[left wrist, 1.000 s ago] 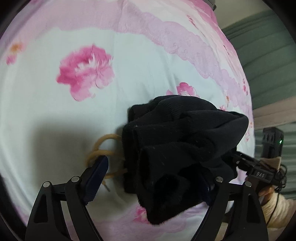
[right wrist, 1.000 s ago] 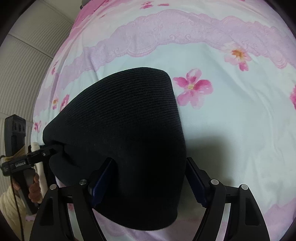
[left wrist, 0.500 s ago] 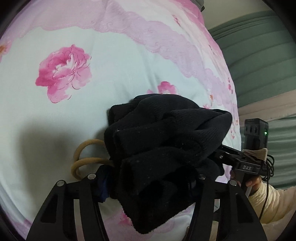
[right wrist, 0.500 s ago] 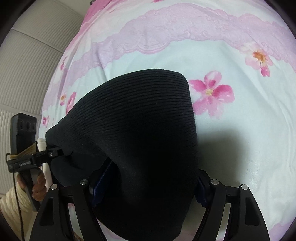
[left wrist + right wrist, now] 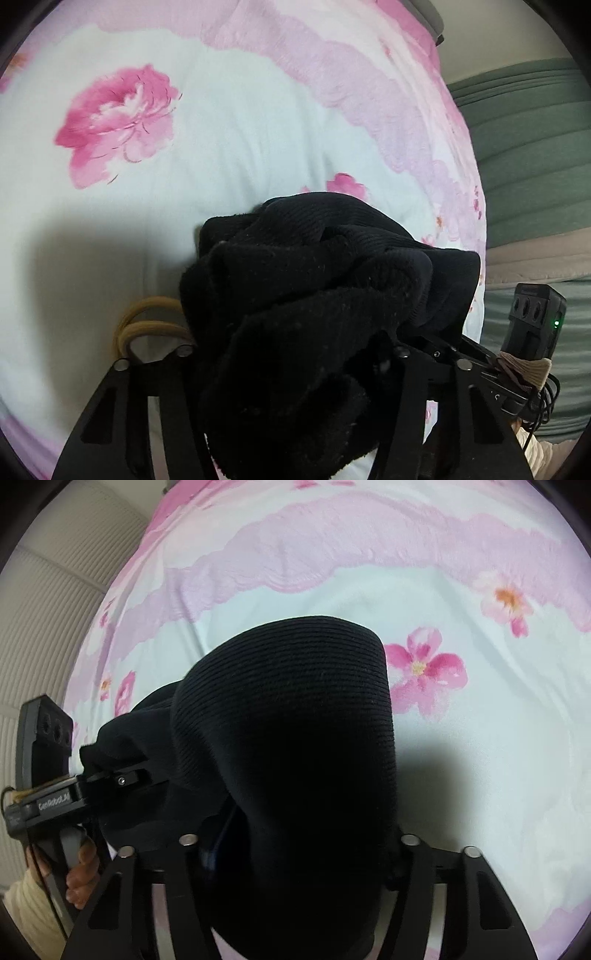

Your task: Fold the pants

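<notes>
Here, pants (image 5: pixel 317 295): black ribbed knit, bunched into a thick bundle, were held up over the bed sheet (image 5: pixel 229 147) between the two grippers; a fuzzier inner face was shown at the left wrist view, a smooth ribbed fold at the right wrist view.
Left gripper (image 5: pixel 291 350): its jaws had just been closing and were seen clamped on the pants, the cloth filling the gap between the fingers.
Right gripper (image 5: pixel 299 842): its jaws had just been closing too and were pressed on the folded pants from both sides.
Writing: "GenRobot.AI" could be read in white on the left gripper's body, as seen from the right wrist; the marking on the right gripper's body in the left wrist view was too small to be read.
Cord loops (image 5: pixel 147 325): tan loops were seen just beside the bundle's left edge.
Bed sheet: pale, printed with pink flowers and a lilac lace band.
Hand (image 5: pixel 79 878): wrapped round the left gripper's handle, with a cream sleeve (image 5: pixel 29 915) below.
</notes>
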The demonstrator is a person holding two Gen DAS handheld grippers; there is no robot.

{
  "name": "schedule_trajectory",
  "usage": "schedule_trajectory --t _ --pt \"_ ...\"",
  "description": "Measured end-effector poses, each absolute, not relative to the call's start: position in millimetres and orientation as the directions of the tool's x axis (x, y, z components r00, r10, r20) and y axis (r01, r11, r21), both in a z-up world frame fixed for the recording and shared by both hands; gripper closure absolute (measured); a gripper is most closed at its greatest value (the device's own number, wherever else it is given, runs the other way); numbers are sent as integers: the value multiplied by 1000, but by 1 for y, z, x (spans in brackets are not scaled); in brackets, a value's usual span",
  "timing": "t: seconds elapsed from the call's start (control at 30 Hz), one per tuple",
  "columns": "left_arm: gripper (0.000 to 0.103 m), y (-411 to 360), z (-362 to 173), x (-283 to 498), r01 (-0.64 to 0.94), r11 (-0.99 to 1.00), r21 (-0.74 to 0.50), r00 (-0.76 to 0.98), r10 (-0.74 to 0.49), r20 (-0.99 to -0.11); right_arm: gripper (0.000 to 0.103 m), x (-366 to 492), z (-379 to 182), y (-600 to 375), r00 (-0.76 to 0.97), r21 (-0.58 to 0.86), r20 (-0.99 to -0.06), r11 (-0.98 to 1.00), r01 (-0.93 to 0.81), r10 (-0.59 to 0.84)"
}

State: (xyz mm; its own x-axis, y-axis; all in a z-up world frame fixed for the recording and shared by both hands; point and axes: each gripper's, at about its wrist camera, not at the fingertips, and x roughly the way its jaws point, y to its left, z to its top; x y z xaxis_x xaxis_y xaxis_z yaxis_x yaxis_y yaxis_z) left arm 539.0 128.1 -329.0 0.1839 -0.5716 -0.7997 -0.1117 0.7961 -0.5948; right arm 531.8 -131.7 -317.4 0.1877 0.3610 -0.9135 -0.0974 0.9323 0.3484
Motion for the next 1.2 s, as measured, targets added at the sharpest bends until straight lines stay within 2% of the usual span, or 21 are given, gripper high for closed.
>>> schedule_trajectory --t 0.13,0.43,0.8,1.2 --pt "49 132 -304 518 -95 790 -606 223 -576 -786 53 513 -290 -131 231 326 -907 935 -139 351" --pt "48 135 -205 468 53 798 -600 342 -579 -740 53 457 -208 -135 356 340 -848 918 -202 392" --pt "47 130 -98 392 191 821 -538 450 -561 -695 53 371 -105 -130 510 328 -762 917 -226 398" --pt "46 133 -39 277 194 848 -494 552 -510 -660 53 286 -42 -120 569 331 -693 897 -293 442"
